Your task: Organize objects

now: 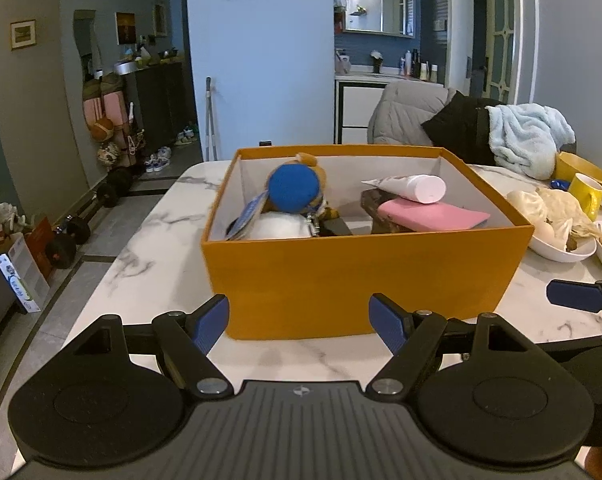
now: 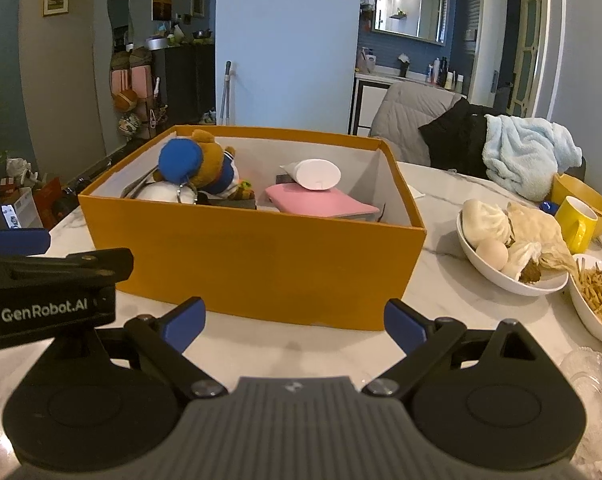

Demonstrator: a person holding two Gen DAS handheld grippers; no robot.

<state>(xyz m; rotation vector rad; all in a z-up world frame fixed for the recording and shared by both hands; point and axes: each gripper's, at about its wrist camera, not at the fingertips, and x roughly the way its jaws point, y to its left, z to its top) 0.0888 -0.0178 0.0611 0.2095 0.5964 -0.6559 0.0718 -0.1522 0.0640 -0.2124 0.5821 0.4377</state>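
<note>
An orange box (image 1: 357, 276) stands on the marble table (image 1: 149, 240); it also shows in the right wrist view (image 2: 261, 264). Inside lie a plush bear with a blue cap (image 1: 295, 190) (image 2: 197, 164), a white tube (image 1: 411, 186) (image 2: 313, 174) and a pink case (image 1: 433, 216) (image 2: 321, 202). My left gripper (image 1: 299, 322) is open and empty, just in front of the box. My right gripper (image 2: 295, 324) is open and empty, in front of the box too. The left gripper shows at the left edge of the right wrist view (image 2: 17, 240).
A white bowl of buns and an egg (image 2: 509, 240), a dish of shredded food (image 2: 597, 300), a yellow mug (image 2: 577, 220) and a glass dish (image 2: 593, 380) stand at the right. Chairs with clothes (image 2: 529, 152) are behind the table. Dumbbells (image 1: 65, 240) lie on the floor left.
</note>
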